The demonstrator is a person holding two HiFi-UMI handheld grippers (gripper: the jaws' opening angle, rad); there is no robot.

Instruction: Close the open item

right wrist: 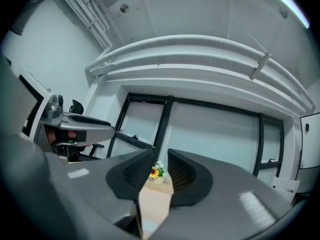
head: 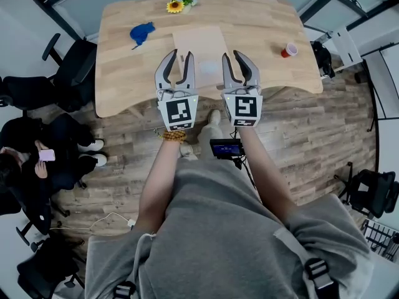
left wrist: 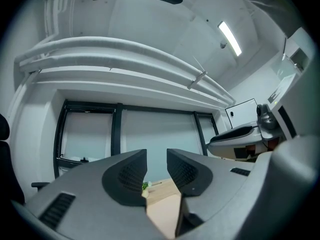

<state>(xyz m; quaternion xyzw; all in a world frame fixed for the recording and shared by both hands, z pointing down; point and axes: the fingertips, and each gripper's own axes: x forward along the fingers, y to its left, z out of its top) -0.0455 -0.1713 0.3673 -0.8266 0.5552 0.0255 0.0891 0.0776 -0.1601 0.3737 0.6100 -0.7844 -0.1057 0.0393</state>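
Note:
A tan cardboard box (head: 199, 42) with its flap raised sits mid-table on the wooden table (head: 124, 73). My left gripper (head: 179, 58) hangs over the box's near left corner and my right gripper (head: 232, 58) over its near right corner, both pointing away from me. In the left gripper view the left gripper (left wrist: 156, 156) has a gap between its jaws, and the tan cardboard (left wrist: 162, 216) shows low in that gap. The right gripper (right wrist: 161, 159) also stands open, with cardboard (right wrist: 152, 204) below the gap. No pad presses on anything.
A blue cloth (head: 142, 33) lies at the table's left. A small flower pot (head: 177, 4) stands at the far edge and a red cup (head: 288, 50) at the right. Black office chairs (head: 75, 67) and a seated person (head: 37, 161) are at left.

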